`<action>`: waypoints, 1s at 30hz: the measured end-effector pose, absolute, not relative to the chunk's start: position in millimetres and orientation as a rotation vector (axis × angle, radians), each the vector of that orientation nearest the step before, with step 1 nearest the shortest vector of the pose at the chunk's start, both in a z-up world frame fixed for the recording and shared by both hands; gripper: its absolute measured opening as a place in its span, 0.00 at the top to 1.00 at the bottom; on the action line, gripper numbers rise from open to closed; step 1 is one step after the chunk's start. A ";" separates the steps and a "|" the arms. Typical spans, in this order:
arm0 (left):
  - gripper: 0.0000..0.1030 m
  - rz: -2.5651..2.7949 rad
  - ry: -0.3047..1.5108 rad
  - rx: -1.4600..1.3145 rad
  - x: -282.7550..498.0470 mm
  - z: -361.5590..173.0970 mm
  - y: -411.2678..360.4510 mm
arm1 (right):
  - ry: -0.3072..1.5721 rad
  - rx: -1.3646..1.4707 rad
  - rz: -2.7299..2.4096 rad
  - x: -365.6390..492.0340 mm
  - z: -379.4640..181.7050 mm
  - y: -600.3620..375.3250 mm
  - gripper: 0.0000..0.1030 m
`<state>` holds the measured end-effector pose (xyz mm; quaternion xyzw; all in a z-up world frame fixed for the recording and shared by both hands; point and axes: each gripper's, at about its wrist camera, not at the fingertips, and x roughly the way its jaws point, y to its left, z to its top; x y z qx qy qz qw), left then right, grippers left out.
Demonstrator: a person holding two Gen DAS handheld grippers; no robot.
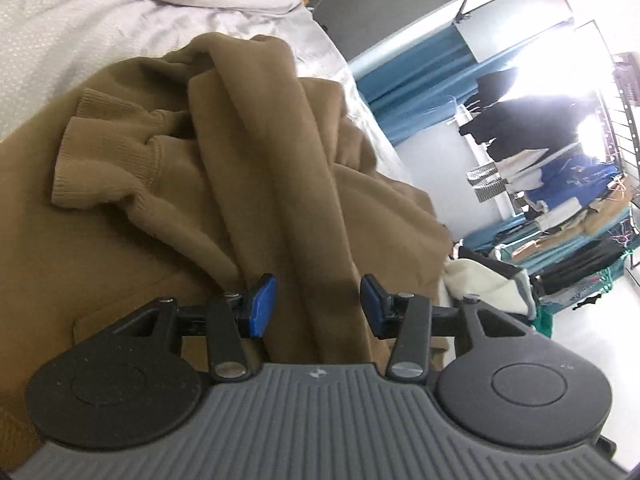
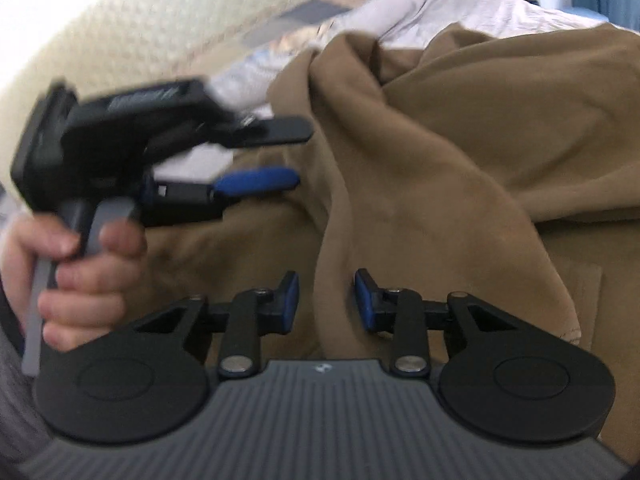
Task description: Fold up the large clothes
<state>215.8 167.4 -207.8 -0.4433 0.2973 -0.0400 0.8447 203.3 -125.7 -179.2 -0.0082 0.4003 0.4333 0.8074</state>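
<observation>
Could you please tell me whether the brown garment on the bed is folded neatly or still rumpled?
Rumpled: the brown garment lies bunched on the bed, with loose ridges and a crumpled ribbed cuff.

Window (image 1: 560, 40) glare blows out one side — right view motion-blurred (fisheye-bent edges).

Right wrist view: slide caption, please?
Right gripper open over rumpled brown garment on bed; left gripper alongside.

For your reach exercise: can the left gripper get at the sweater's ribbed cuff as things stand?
Probably yes: the left gripper is open over the brown sweater, and the ribbed cuff lies uncovered ahead.
</observation>
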 end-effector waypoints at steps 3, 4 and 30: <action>0.50 -0.065 0.623 -0.922 225.1 -206.0 166.6 | 0.865 -0.053 0.910 197.3 -181.0 -118.9 0.66; 0.50 -0.056 0.614 -0.904 219.4 -207.0 166.8 | 0.861 -0.068 0.905 195.1 -181.3 -117.0 0.66; 0.88 0.025 0.457 -0.948 188.9 -180.5 190.0 | 0.766 0.358 0.872 247.8 -157.4 -200.4 0.31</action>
